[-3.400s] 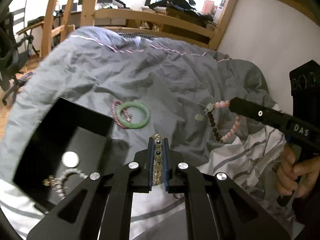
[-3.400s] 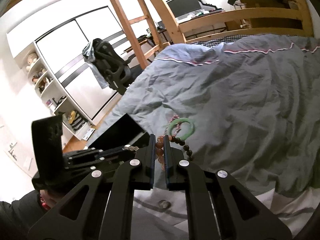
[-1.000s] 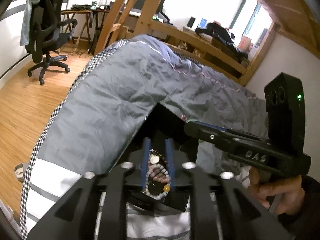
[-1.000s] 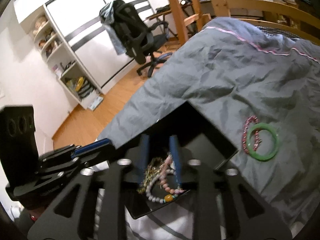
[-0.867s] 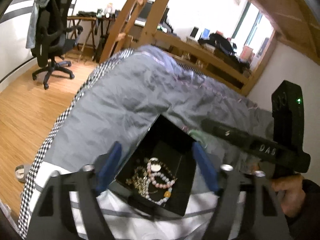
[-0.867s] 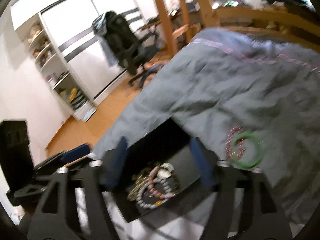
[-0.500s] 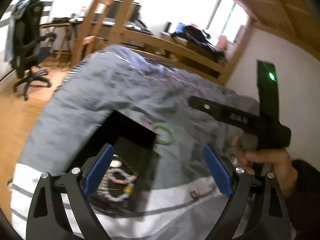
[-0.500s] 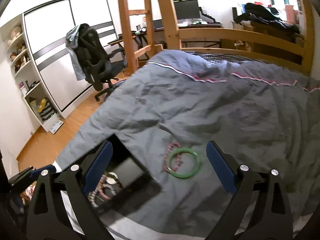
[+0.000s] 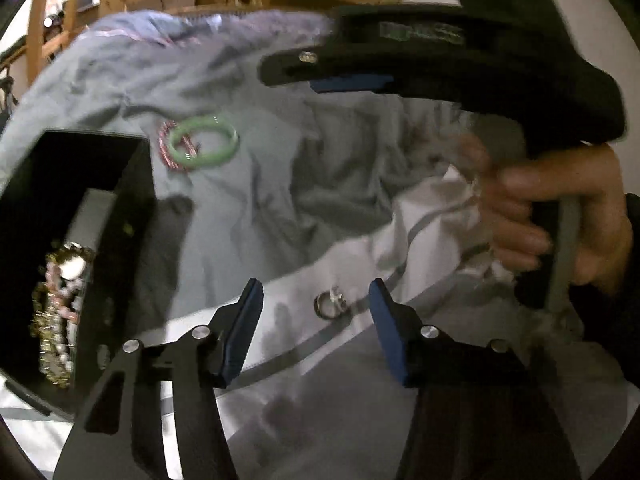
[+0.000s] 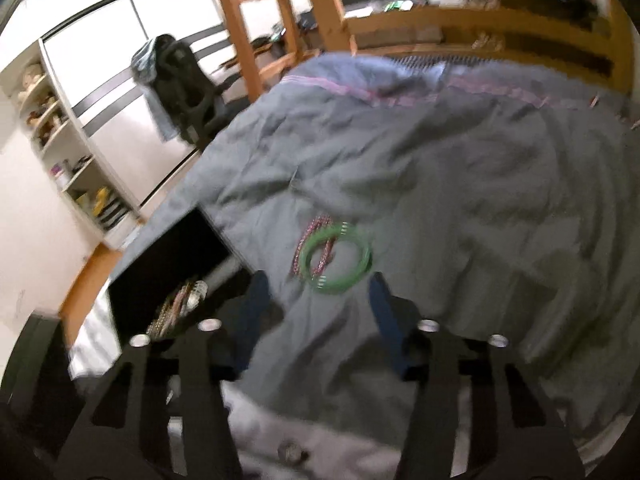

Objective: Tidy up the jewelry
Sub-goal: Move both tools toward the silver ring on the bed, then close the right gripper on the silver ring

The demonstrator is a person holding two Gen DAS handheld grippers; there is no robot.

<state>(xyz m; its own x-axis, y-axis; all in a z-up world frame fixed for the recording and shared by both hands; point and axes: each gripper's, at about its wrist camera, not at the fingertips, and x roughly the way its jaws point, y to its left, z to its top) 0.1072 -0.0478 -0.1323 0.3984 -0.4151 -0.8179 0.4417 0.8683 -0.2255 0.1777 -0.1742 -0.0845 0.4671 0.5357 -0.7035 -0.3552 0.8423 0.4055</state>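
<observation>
Left wrist view: the left tool (image 9: pixel 316 306) is closing, pads not yet touching, astride a small ring (image 9: pixel 329 303) on the white sheet (image 9: pixel 420 208); it looks light, hard and slippery, best pinched across its band. Right wrist view: the right tool (image 10: pixel 316 304) is closing empty just short of the green bangle (image 10: pixel 340 258) lying over a pink bracelet (image 10: pixel 314 242) on the grey duvet (image 10: pixel 460 168); the bangle appears rigid, breakable, best gripped across its rim. The black box (image 10: pixel 172 264) sits left.

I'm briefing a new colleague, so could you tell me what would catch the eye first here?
The green bangle on the grey duvet, lying over a pink beaded bracelet. Left of it, a black box holds tangled jewelry. Nearer, a small ring lies between the closing left claw's pads, untouched.
</observation>
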